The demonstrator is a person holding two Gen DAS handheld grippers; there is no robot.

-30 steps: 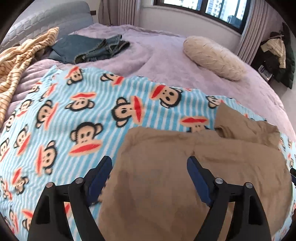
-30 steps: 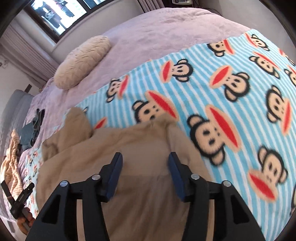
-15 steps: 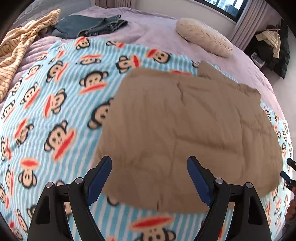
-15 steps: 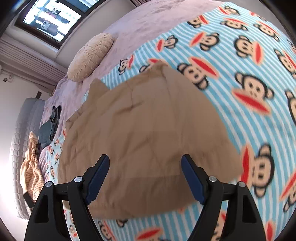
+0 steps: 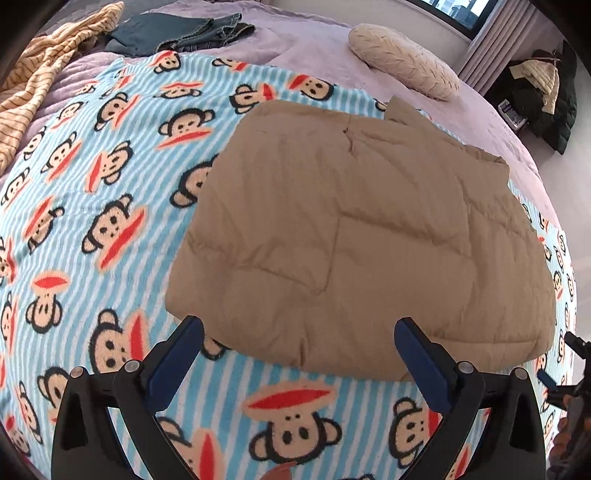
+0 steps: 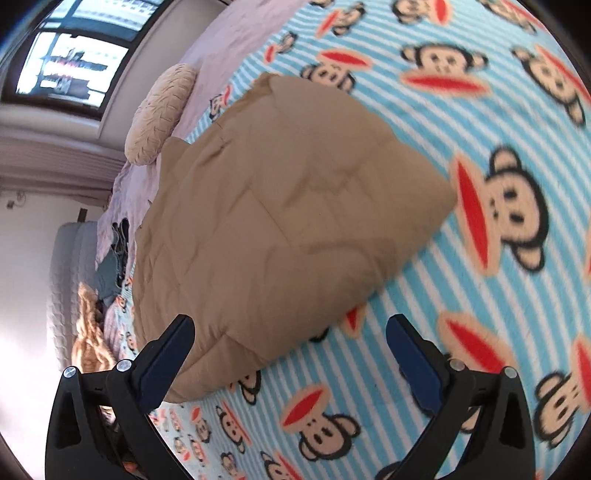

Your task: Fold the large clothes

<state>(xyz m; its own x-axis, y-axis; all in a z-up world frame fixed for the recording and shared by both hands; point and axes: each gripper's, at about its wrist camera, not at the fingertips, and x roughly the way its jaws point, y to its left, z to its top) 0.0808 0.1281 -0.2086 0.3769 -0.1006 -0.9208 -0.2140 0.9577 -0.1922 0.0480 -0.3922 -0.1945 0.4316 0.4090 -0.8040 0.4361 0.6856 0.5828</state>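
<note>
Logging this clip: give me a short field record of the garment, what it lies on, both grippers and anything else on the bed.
garment: tan padded jacket, folded into a rough rectangle, lying flat
surface: monkey-print striped blanket over a lilac bedspread
left gripper: open, jaws just widened, nothing gripped
right gripper: open, jaws just widened, nothing gripped
other items: cream pillow, jeans, striped yellow cloth

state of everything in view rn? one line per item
Tan jacket: folded, flat on the blanket, not held.
Monkey blanket: spread over the bed.
Jeans: crumpled, unfolded.
Striped garment: bunched, unfolded.
Left gripper: open, empty, jaws just widened.
Right gripper: open, empty, jaws just widened.
</note>
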